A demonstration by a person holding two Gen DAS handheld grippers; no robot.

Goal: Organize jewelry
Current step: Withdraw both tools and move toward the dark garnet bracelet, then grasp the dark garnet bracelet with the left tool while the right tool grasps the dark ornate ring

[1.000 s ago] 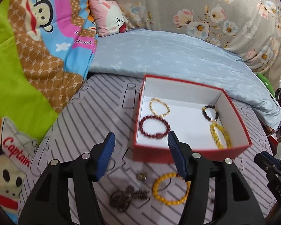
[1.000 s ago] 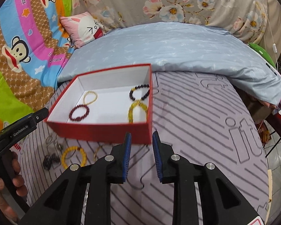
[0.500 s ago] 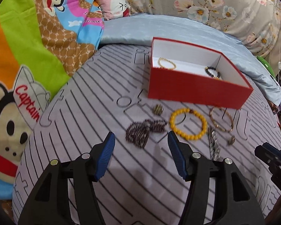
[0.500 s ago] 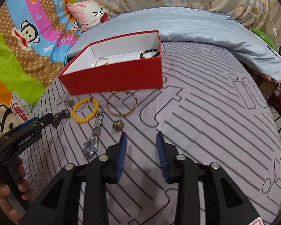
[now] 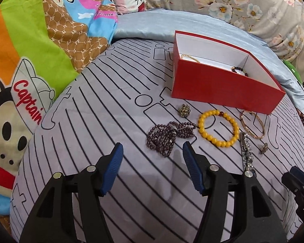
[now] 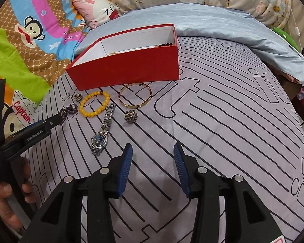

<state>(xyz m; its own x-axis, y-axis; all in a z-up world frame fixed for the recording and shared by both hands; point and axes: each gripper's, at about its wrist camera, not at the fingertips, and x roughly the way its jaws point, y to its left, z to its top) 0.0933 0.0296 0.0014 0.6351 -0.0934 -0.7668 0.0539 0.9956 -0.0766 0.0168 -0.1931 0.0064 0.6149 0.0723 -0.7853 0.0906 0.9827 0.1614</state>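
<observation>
The left gripper [image 5: 153, 154] gapes empty, lined up on the dark beads [image 5: 167, 136] just ahead, likely the next pick. The right gripper [image 6: 153, 156], also apart, waits near the watch [image 6: 103, 130]; the box [image 6: 127, 68] sits beyond.

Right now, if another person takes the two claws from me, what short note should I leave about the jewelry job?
Left claw: open, empty, facing the dark bead necklace.
Right claw: open, empty, near the watch.
Done: a gold chain and a dark bracelet show in the red box.
Left on the sheet: necklace, yellow bracelet, gold bangle, watch, two brooches.
</observation>
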